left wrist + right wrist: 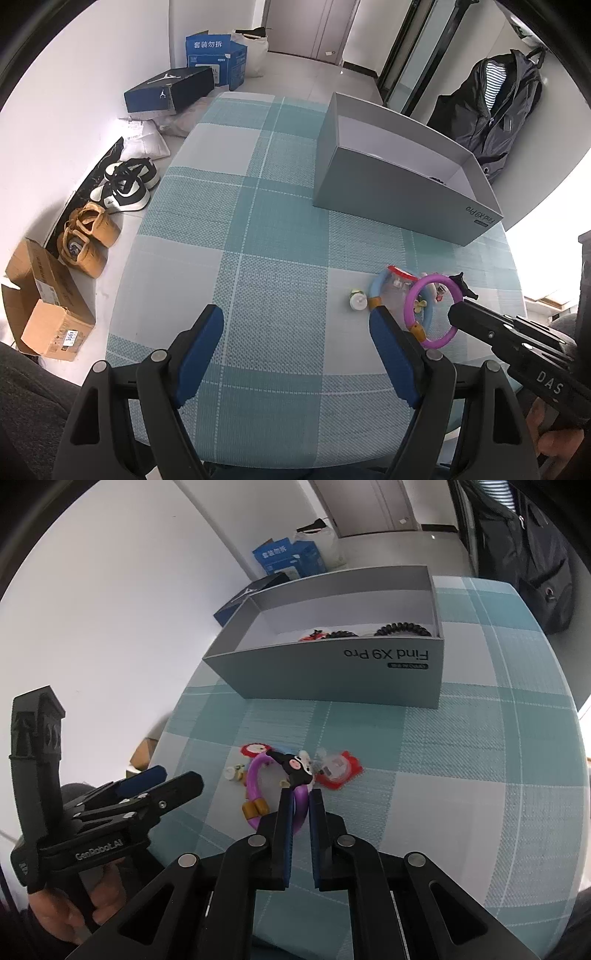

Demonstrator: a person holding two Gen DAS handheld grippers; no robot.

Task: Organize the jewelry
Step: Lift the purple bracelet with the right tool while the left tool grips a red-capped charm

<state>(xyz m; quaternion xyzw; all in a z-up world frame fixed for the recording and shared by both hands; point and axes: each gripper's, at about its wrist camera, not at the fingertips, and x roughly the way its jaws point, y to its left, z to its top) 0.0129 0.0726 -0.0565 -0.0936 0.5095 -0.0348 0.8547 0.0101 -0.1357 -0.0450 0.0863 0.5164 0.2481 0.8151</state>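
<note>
Your right gripper (300, 797) is clamped on the near arc of the purple bracelet (258, 775), its blue pads pinched against the band just below the black cartoon charm (295, 766). The bracelet lies flat on the checked tablecloth (443, 775), its long axis running from you toward the far left, with the gold beads (255, 806) at its near left. Red-and-clear trinkets (338, 770) sit just right of it. Beyond stands the open grey box (332, 672), long side across, holding a black coil tie (402, 629). Your left gripper (295, 339) hangs spread wide over bare cloth, gripping nothing, left of the bracelet.
</note>
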